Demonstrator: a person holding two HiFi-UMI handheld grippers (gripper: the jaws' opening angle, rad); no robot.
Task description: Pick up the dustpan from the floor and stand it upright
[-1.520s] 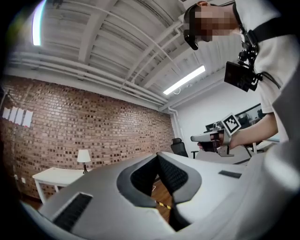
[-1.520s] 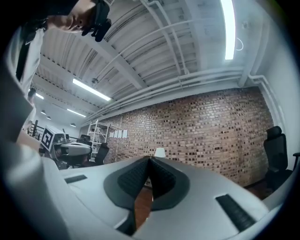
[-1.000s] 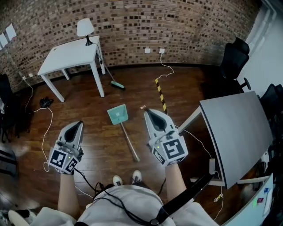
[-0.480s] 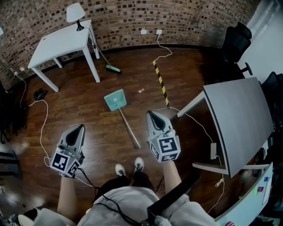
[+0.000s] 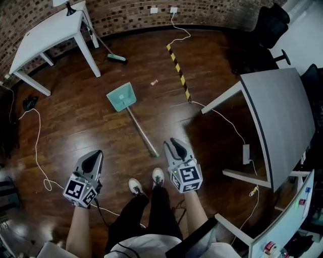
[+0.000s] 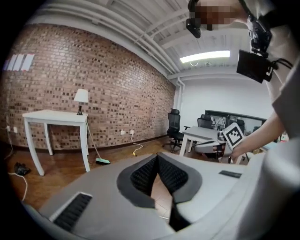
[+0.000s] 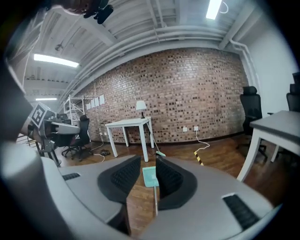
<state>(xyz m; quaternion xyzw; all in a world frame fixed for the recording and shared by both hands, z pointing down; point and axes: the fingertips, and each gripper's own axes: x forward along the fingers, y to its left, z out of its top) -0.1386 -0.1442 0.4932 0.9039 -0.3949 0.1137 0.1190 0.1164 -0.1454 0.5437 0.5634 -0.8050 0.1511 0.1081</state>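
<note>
Lying flat on the wooden floor (image 5: 101, 131), teal dustpan (image 5: 121, 97), handle end near the person's shoes (image 5: 158, 176) and just beside the right gripper (image 5: 174, 145). Right jaws opening, gripping nothing, dustpan seen beyond them. Left gripper (image 5: 95, 155) clenched, empty, well apart from dustpan.

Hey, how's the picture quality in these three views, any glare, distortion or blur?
Head view: sharp but dim, a soft sheen on the dark wooden floor, the brick wall bowed by the lens. Left gripper view: heavy fisheye, black corners, a glaring ceiling light strip. Right gripper view: same fisheye; the teal long-handled dustpan is in focus mid-frame.
</note>
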